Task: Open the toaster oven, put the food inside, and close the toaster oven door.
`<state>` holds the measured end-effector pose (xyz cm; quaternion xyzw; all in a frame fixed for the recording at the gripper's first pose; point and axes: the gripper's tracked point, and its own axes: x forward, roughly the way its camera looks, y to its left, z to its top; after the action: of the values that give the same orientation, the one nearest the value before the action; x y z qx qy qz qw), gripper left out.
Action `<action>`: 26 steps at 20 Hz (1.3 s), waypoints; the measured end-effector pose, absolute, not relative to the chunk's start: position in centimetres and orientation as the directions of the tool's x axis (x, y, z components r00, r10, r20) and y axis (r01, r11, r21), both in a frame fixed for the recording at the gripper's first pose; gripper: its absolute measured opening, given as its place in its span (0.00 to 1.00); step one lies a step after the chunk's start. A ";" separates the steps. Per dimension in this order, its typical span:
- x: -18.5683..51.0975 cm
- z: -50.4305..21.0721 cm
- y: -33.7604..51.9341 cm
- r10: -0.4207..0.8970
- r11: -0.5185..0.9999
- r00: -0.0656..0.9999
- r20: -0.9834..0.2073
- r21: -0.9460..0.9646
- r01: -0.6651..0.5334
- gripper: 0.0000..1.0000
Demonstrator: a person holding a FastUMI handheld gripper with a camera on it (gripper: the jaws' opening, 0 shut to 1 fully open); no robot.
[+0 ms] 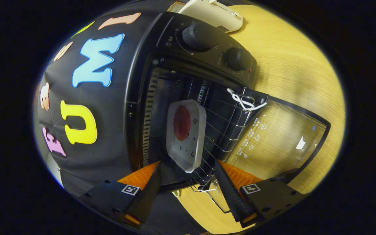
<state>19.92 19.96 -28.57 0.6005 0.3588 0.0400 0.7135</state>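
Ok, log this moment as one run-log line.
oven door: open | white tray with food: on wire rack inside toaster oven | claw: open, empty, just before the tray | pending: close door

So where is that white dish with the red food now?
The white dish sits on the wire rack inside the open toaster oven, just ahead of the open gripper.

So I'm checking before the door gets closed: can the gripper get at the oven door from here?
Probably yes. The gripper is open, holding nothing, and the glass door lies folded down beside its fingers. The white tray sits on the rack, off the door.
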 end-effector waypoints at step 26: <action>5.3 -33.7 15.6 0.289 0.957 0.524 -0.801 0.235 -0.169 0.98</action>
<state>5.28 15.59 -33.66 0.0638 0.4699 0.1318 0.8705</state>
